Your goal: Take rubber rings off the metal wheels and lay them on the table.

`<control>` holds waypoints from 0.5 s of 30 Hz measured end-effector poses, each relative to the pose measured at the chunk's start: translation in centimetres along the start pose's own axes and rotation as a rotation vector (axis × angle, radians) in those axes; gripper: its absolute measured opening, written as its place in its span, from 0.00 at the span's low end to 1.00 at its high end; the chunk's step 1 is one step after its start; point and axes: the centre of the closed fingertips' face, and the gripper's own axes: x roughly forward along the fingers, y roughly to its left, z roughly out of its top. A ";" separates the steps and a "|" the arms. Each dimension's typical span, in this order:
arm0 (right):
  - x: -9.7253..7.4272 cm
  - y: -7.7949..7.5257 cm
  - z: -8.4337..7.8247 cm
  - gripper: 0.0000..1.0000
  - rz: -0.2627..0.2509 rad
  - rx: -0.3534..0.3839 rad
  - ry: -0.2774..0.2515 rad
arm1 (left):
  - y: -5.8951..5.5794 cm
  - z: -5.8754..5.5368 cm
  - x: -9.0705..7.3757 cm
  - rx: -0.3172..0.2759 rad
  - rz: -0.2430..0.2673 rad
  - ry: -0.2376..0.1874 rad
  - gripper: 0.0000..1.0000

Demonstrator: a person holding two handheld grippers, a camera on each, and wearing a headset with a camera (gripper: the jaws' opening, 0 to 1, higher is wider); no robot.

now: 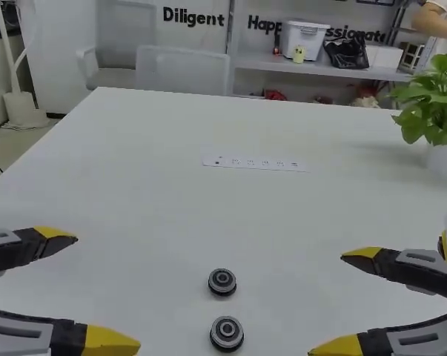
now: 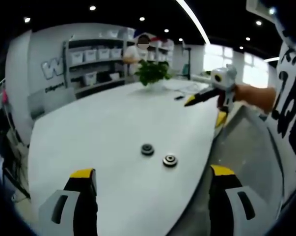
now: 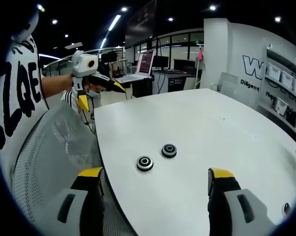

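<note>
While the head view is taken as the base record, a white worktop (image 1: pixel 171 185) is seen to run across most of the field. Grey chairs (image 1: pixel 182 70) are drawn up at its far edge, and a shelf (image 1: pixel 319 68) of bins is noted behind them. A leafy plant (image 1: pixel 431 104) is set on the worktop at the far right.

The left tongs (image 1: pixel 90 289) are held low at the left edge. The right tongs (image 1: pixel 330 300) are held low at the right. Both are spread wide, yellow tips well apart, with nothing between them and nothing touched.

Side-on detail is added by the gripper views. In the left gripper view the right tongs (image 2: pixel 202 112) are recorded in profile above the worktop edge, with the person's hand (image 2: pixel 251 96) on them. In the right gripper view the left tongs (image 3: pixel 103 100) are recorded the same way. A mesh chair back (image 3: pixel 54 147) is picked out beside the worktop edge, and an open laptop (image 3: pixel 144 66) on a farther desk.

A socket strip (image 1: pixel 254 162) is let into the middle of the worktop.

Between the two tongs, close to the person's edge, the far wheel (image 1: pixel 222 282) and the near wheel (image 1: pixel 227 332) are laid flat, near each other but apart. A dark ring is seen around each metal centre.
</note>
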 end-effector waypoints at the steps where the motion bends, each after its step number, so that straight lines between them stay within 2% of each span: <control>1: 0.0 0.0 0.0 0.84 0.001 -0.001 -0.001 | 0.0 0.0 0.0 0.000 0.000 0.001 0.96; 12: 0.6 -0.4 0.4 0.84 0.012 -0.020 0.000 | 0.2 0.1 0.6 0.022 -0.006 0.011 0.95; 15: 0.8 -0.1 0.7 0.84 0.038 -0.020 -0.016 | 0.2 0.2 0.8 0.023 -0.013 0.009 0.94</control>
